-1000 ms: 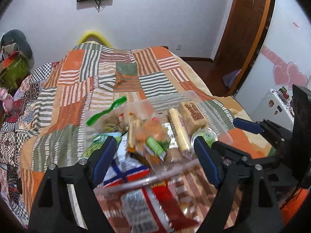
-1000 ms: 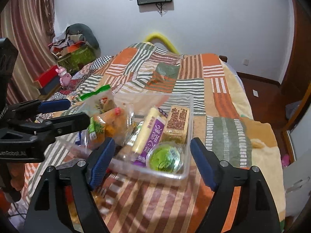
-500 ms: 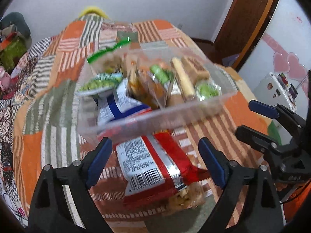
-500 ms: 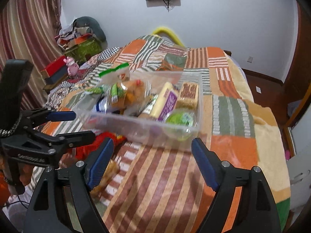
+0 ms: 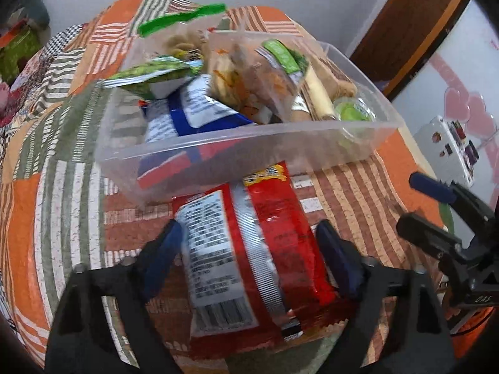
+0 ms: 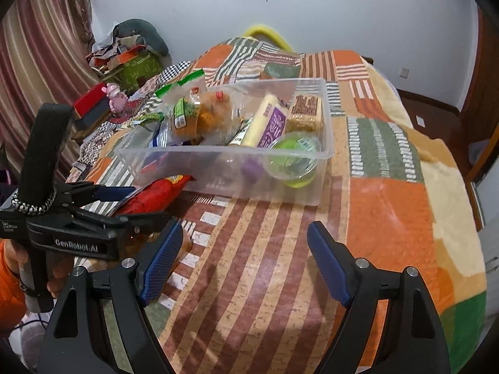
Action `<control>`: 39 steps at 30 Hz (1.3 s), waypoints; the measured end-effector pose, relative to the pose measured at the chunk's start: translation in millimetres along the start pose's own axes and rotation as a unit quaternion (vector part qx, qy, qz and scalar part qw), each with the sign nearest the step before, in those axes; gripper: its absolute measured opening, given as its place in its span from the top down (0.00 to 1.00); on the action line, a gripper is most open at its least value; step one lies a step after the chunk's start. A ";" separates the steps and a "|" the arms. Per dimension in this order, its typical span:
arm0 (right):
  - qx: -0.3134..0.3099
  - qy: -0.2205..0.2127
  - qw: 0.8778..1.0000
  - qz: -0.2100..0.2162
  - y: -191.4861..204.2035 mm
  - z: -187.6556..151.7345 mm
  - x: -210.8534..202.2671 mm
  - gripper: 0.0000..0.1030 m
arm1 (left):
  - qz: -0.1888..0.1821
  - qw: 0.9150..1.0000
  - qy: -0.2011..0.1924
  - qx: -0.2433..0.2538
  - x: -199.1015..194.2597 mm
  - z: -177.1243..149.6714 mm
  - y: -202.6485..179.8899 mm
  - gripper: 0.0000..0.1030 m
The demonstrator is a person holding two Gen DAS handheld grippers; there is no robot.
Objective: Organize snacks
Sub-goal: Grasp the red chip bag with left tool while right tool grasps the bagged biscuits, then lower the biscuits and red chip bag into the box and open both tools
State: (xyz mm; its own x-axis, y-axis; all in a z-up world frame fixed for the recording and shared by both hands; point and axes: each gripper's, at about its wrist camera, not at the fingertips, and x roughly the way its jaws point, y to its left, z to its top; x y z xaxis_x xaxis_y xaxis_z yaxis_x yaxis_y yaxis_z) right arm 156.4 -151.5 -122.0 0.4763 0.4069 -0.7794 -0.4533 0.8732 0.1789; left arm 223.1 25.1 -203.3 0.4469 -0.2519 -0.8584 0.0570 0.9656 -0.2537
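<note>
A clear plastic bin (image 5: 218,143) full of snack packets stands on the patchwork bedspread; it also shows in the right wrist view (image 6: 249,171). A red snack bag (image 5: 249,243) lies on the bed in front of it, and its far end shows in the right wrist view (image 6: 156,193). My left gripper (image 5: 249,258) is open, its fingers on either side of the red bag. My right gripper (image 6: 243,261) is open and empty over the striped bedspread, to the right of the bag.
The bin holds a green jelly cup (image 6: 293,159), a purple-and-yellow bar (image 6: 268,121), a brown cracker pack (image 6: 307,109) and several bags. Clutter and a pink toy (image 6: 113,95) sit at the bed's left. A door (image 5: 414,25) stands at the right.
Both grippers have drawn back from the bin and lowered. My left gripper has come down around the red bag. The bin stays put on the bed.
</note>
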 end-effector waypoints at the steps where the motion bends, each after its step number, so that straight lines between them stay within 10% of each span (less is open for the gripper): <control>1: 0.000 0.001 1.000 0.002 1.8 -0.9 0.0 0.23 | -0.002 1.000 -0.003 -0.004 -2.8 -1.2 2.7 0.35; 27: -0.061 0.071 0.995 0.035 83.9 -12.4 53.7 0.24 | 0.074 0.993 -0.085 -0.028 -81.0 -73.6 54.5 0.39; 34: -0.054 0.075 0.995 0.033 72.8 -13.7 47.0 0.56 | 0.067 0.994 -0.089 -0.024 -79.5 -73.9 47.0 0.39; 39: -0.058 0.051 0.997 0.013 66.7 -12.9 35.8 0.59 | 0.062 0.994 -0.092 -0.023 -78.9 -69.8 40.4 0.39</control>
State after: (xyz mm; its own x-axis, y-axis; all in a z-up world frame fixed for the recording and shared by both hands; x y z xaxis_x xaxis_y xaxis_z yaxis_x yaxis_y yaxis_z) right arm 133.5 -82.1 -145.8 0.3867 0.3950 -0.8333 -0.5512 0.8235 0.1346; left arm 127.8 79.5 -176.9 0.6044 -0.1117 -0.7888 -0.0472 0.9834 -0.1754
